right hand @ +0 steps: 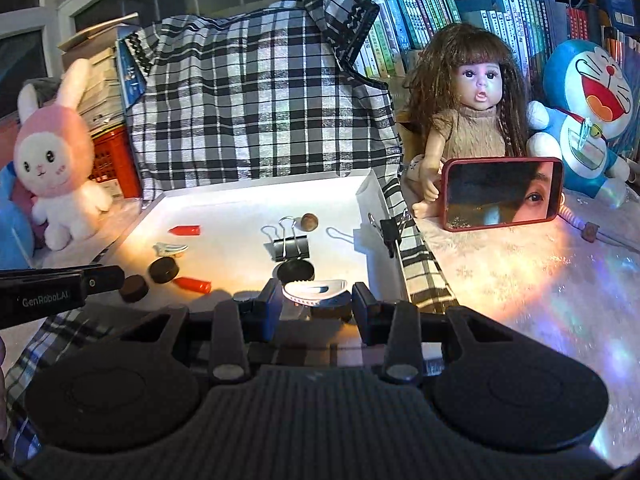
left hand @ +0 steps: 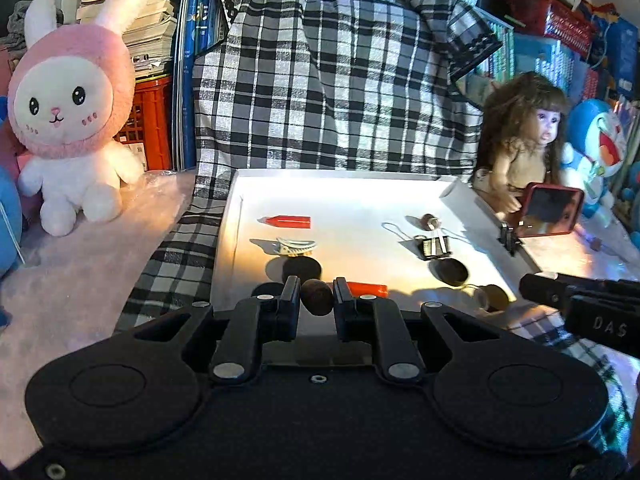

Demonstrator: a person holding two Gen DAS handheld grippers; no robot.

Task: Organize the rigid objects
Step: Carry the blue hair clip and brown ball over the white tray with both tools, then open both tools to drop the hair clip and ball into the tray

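A white tray [left hand: 352, 188] holds small items. My left gripper [left hand: 317, 298] is shut on a dark brown disc [left hand: 317, 298] at the tray's near edge; the disc also shows in the right wrist view [right hand: 134, 288]. My right gripper [right hand: 316, 298] is shut on a white hair clip [right hand: 316, 291] over the tray's near right part. On the tray lie two red caps [left hand: 286, 221] [left hand: 368, 289], another white hair clip [left hand: 296, 246], a black binder clip [left hand: 434, 246], a brown nut [left hand: 429, 220] and dark discs [left hand: 302, 268] [left hand: 452, 272].
A checked cloth [left hand: 340, 88] lies under and behind the tray. A pink rabbit plush [left hand: 68, 120] sits at the left, a doll [right hand: 476, 120], a red-framed mirror [right hand: 502, 194] and a blue plush [right hand: 584, 112] at the right. Another binder clip [right hand: 390, 230] grips the tray's right rim.
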